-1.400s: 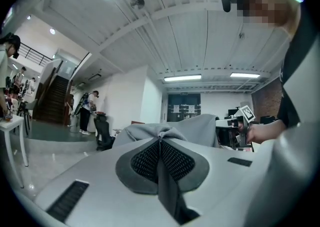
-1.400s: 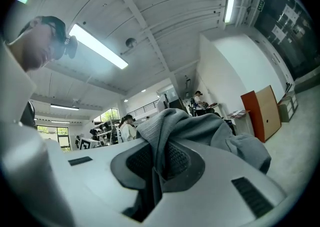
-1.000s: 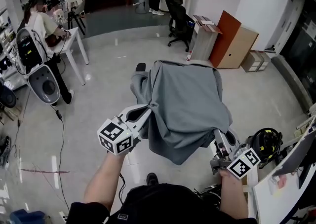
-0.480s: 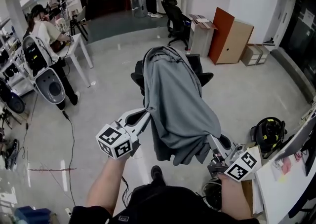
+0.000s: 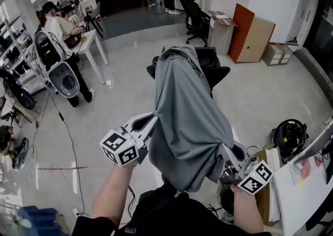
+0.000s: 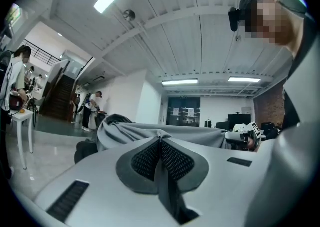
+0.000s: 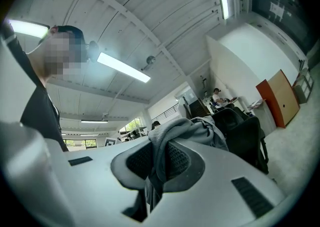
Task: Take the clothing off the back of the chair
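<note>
In the head view, my left tongs (image 5: 154, 119) are clamped tight on the left edge of the grey clothing (image 5: 190, 118), and my right tongs (image 5: 225, 150) are clamped on its right edge. The marker cube of each sits close to my body. The clothing hangs between the two as one long sheet. Its near hem sags below my hands, and its far end is draped over the top of the black chair (image 5: 214, 68). The chair stands on the pale floor (image 5: 125, 89) straight ahead of me. Off to the left a seated person (image 5: 54, 22) is at a white surface (image 5: 93, 36). An orange board (image 5: 253, 32) leans by the far wall, and a black and yellow helmet (image 5: 287, 136) lies to my right.

In the left gripper view, my left tongs (image 6: 160, 140) are pressed together with a thin fold of the clothing (image 6: 165, 132) pinched between the ribbed pads. The cloth runs away from them in a level grey band. My right tongs (image 6: 239, 136) show at its far end.

In the right gripper view, my right tongs (image 7: 159, 147) are closed on a thicker bunch of the clothing (image 7: 187, 130). It wells up over the pads and trails down through the gap. The chair (image 7: 242, 128) stands just behind the cloth.
</note>
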`<action>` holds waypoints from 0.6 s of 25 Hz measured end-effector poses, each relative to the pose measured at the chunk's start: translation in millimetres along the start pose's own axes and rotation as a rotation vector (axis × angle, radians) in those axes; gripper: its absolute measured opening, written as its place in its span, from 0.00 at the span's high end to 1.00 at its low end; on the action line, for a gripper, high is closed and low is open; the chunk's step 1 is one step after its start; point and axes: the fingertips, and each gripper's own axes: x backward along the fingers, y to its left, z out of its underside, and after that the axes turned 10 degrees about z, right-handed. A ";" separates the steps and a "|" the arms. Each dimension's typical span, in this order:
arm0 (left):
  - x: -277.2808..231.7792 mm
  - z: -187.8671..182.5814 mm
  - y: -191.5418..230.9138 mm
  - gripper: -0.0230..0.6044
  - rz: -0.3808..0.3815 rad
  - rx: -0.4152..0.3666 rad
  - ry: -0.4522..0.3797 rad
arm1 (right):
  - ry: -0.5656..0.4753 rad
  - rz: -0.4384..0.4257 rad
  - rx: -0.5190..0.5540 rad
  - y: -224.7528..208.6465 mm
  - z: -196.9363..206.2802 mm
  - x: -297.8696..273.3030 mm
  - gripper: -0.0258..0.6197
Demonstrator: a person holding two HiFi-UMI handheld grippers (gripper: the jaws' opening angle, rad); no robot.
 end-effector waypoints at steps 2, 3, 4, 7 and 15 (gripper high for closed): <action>2.6 -3.8 -11.4 0.95 0.034 -0.016 -0.004 | -0.009 -0.015 0.010 7.2 -1.6 0.3 0.91; 3.9 -4.2 -16.6 0.95 0.050 -0.022 -0.005 | -0.012 -0.012 0.009 8.0 -1.8 0.0 0.91; 5.9 -3.6 -21.5 0.95 0.070 -0.023 -0.008 | -0.016 -0.003 0.004 7.5 -2.0 -0.2 0.91; 16.2 -2.3 -43.0 0.95 0.183 -0.010 -0.032 | -0.035 0.033 -0.014 5.1 -5.5 -0.3 0.91; 54.0 -7.1 -14.6 0.95 0.173 0.023 -0.052 | -0.067 0.132 0.023 4.2 -24.2 -29.4 0.91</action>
